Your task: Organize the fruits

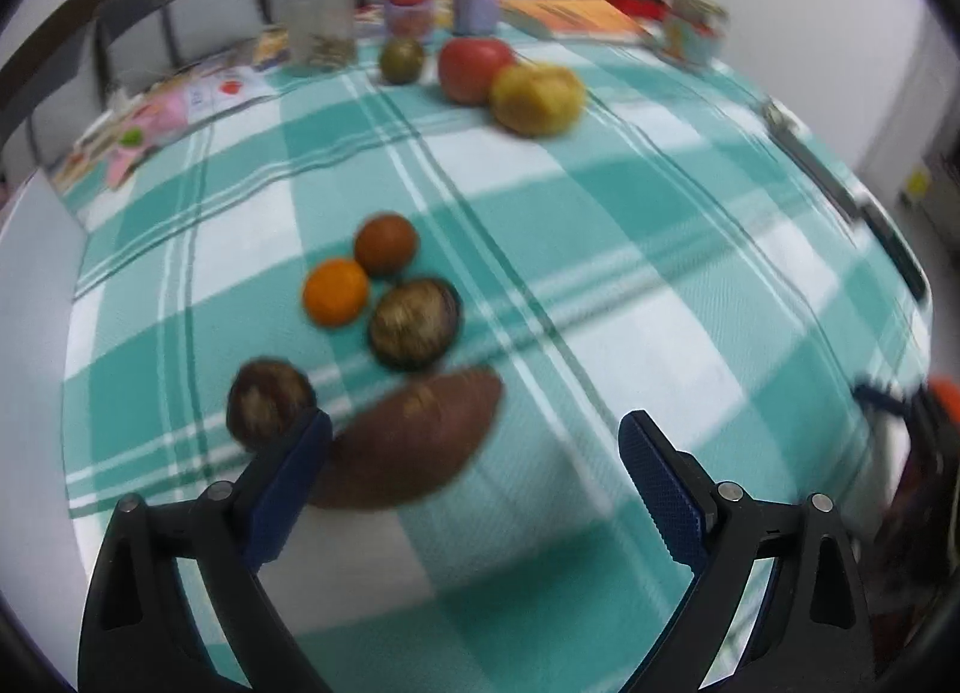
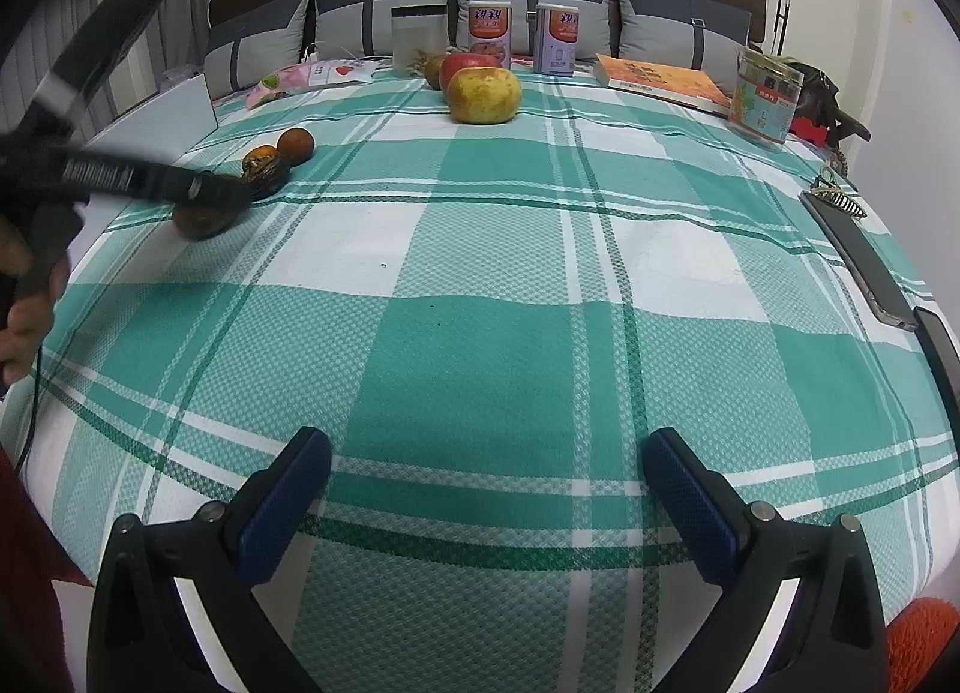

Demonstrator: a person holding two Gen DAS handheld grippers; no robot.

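five small fruits [image 1: 384, 327] clustered near the left gripper [image 1: 474, 453], three bigger ones [image 1: 486, 72] further back, left gripper wide open over the brown oblong fruit [image 1: 414, 444], right gripper [image 2: 486, 483] hovering wide open, holding nothing

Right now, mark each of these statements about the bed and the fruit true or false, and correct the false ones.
1. The left gripper has its jaws spread with nothing between them. True.
2. The right gripper is clamped on the round yellow-green fruit. False: its jaws are open and empty, and that fruit sits far off near the pillows.
3. The small bright orange citrus lies beside the round reddish-brown fruit. True.
4. The fruit lies on a plain white sheet. False: it lies on a teal-and-white plaid cover.
5. The big red apple sits next to the yellow-green fruit. True.
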